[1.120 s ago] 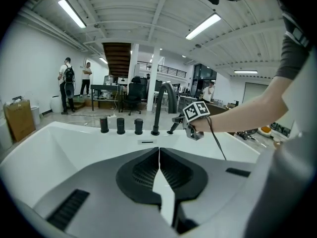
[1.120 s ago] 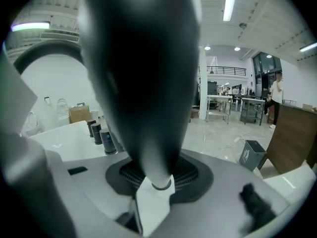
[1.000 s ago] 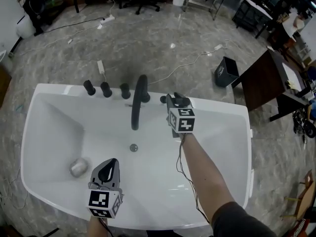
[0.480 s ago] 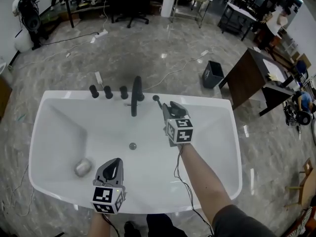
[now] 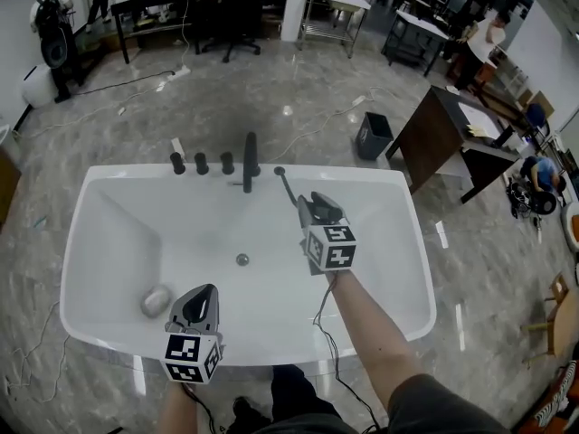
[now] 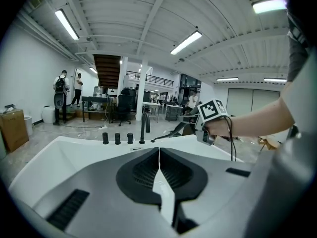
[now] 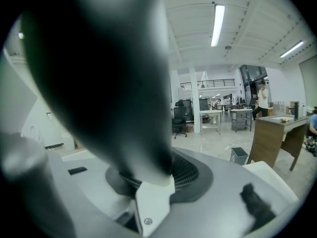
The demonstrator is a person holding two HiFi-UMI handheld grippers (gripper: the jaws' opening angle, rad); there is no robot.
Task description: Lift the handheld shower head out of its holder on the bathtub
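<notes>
Shower head (image 5: 288, 186): a thin black stick, held slanting over the back part of the bathtub (image 5: 362, 175); its far end is just beside the faucet (image 5: 249, 159).
Right tongs (image 5: 310, 206): closed on the shower head's handle (in their own view it is a big dark blur between the jaws).
Left tongs (image 5: 201, 297): jaws pressed together, nothing between them, over the near side of the bathtub.
Knobs (image 5: 201, 163): three, in a row left of the faucet.
Grey lump (image 5: 156, 301): lies inside the bathtub, at its left.

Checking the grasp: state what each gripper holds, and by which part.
The right gripper has its fingers clamped around the thick dark body of the shower head. The left gripper holds nothing.
</notes>
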